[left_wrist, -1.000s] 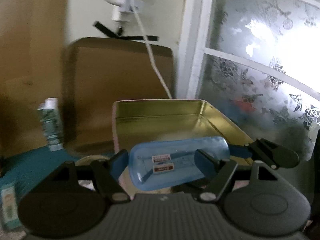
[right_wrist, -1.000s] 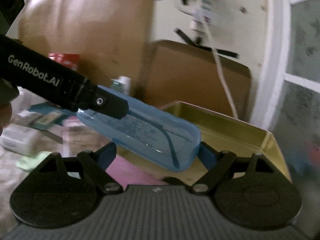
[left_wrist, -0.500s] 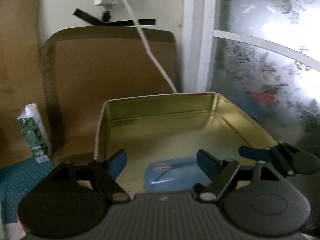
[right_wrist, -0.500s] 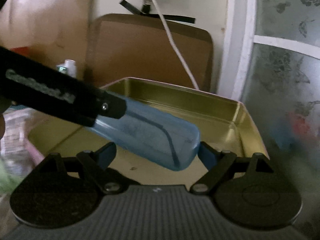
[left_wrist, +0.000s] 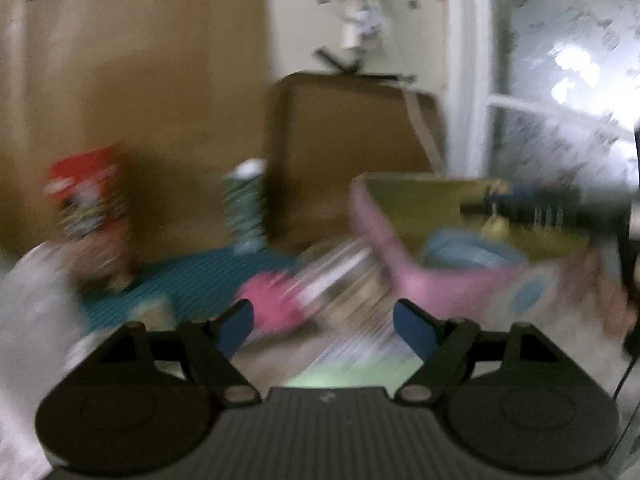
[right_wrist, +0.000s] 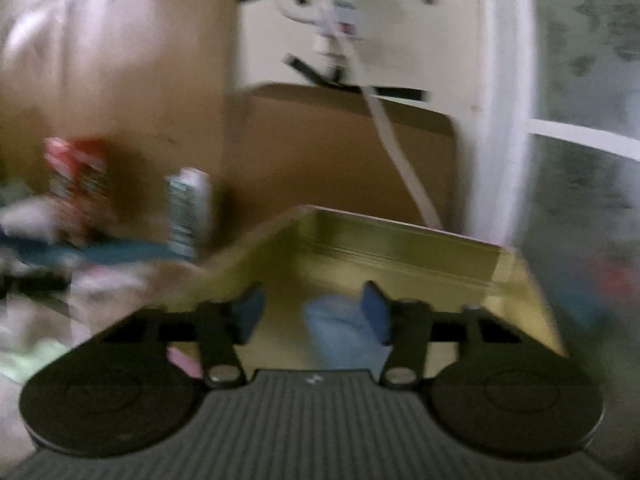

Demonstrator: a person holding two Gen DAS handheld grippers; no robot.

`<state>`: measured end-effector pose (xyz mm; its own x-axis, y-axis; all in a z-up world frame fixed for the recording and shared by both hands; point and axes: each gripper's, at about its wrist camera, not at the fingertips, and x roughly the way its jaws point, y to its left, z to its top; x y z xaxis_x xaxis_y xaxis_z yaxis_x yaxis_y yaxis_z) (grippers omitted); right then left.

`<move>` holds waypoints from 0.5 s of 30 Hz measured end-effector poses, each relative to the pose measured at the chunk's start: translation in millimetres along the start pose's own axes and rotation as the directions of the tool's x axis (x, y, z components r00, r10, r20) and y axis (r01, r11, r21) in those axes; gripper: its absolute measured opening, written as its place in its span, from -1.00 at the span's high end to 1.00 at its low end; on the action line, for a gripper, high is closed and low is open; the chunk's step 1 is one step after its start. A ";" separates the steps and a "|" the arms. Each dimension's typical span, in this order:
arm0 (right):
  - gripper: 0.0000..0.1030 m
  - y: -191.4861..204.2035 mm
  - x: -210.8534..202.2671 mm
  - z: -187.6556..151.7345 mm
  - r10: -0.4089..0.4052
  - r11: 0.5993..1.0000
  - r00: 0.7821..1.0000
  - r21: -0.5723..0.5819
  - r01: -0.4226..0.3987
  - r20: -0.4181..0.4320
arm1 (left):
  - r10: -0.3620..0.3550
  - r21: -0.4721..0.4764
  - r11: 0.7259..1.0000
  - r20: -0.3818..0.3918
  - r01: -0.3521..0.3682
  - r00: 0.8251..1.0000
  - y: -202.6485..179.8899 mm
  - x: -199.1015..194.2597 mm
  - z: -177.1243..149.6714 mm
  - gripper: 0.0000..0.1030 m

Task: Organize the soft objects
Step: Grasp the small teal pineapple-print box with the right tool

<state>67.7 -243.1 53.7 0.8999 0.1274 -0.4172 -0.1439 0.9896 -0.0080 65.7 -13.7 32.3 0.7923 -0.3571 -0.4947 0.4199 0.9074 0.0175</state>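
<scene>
At left of the blurred left-wrist view: red can, green-and-white tube on teal mat. Lower centre: left claw, spread wide, empty, over blurred clutter. Right: pink-sided gold tin with blue case lying inside. Right-wrist view, lower centre: right claw, just narrowed, gripping nothing; case behind its right pad, on the tin floor.

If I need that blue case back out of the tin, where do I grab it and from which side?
Grip the blue case across its narrow width, coming down from above. It lies flat on the floor of the gold tin, whose raised walls would likely block a level approach. Blur hides its exact outline, so centre the jaws on its middle.
</scene>
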 end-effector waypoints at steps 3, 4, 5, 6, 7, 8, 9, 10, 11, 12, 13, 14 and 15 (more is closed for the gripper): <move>0.28 45.4 12.9 12.5 0.189 0.982 0.981 0.021 -0.188 -0.034 | 0.069 0.000 0.998 -0.015 -0.069 0.998 25.9 -23.4 -29.2 -0.55; 0.28 66.4 22.4 15.5 0.244 0.970 0.968 0.017 -0.243 -0.062 | 0.081 -0.004 0.997 -0.012 -0.081 0.997 33.2 -30.1 -37.6 -0.55; 0.28 85.3 32.2 17.4 0.280 0.960 0.956 0.010 -0.281 -0.090 | 0.087 -0.012 0.996 -0.009 -0.087 0.996 39.4 -35.6 -44.8 -0.55; 0.29 107.1 43.8 18.7 0.315 0.948 0.941 -0.003 -0.318 -0.124 | 0.089 -0.021 0.996 -0.010 -0.089 0.996 46.1 -39.8 -50.7 -0.55; 0.29 131.1 58.0 19.6 0.345 0.936 0.925 -0.020 -0.352 -0.161 | 0.088 -0.032 0.996 -0.012 -0.088 0.996 52.9 -42.9 -57.1 -0.55; 0.29 154.4 73.8 20.0 0.360 0.927 0.911 -0.037 -0.374 -0.200 | 0.085 -0.046 0.995 -0.016 -0.086 0.996 57.1 -43.1 -60.0 -0.55; 0.29 170.9 86.4 20.1 0.363 0.923 0.902 -0.047 -0.383 -0.234 | 0.084 -0.060 0.995 -0.021 -0.085 0.996 60.7 -42.6 -62.9 -0.55; 0.29 189.8 104.4 20.2 0.363 0.919 0.889 -0.051 -0.391 -0.280 | 0.084 -0.071 0.994 -0.025 -0.086 0.996 63.8 -42.4 -66.4 -0.55; 0.29 202.7 120.1 21.0 0.356 0.919 0.879 -0.049 -0.390 -0.317 | 0.087 -0.080 0.993 -0.028 -0.089 0.996 67.2 -42.0 -68.7 -0.55; 0.28 214.6 136.8 21.8 0.337 0.925 0.874 -0.051 -0.377 -0.352 | 0.087 -0.091 0.992 -0.029 -0.090 0.996 70.0 -41.3 -70.4 -0.55; 0.28 225.1 153.7 22.6 0.307 0.934 0.872 -0.053 -0.352 -0.382 | 0.081 -0.098 0.992 -0.029 -0.084 0.996 72.3 -40.2 -72.4 -0.55; 0.28 232.4 169.5 23.4 0.293 0.939 0.861 -0.043 -0.340 -0.416 | 0.074 -0.103 0.992 -0.027 -0.076 0.997 73.0 -39.0 -74.6 -0.55; 0.28 237.1 179.6 23.6 0.290 0.941 0.848 -0.030 -0.337 -0.443 | 0.071 -0.104 0.992 -0.024 -0.073 0.997 74.2 -38.6 -75.7 -0.55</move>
<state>204.9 16.1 -1.7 0.5394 0.3649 -0.7589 -0.4512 0.8862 0.1053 32.7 84.2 -13.1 0.8094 -0.2863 -0.5128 0.3124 0.9492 -0.0368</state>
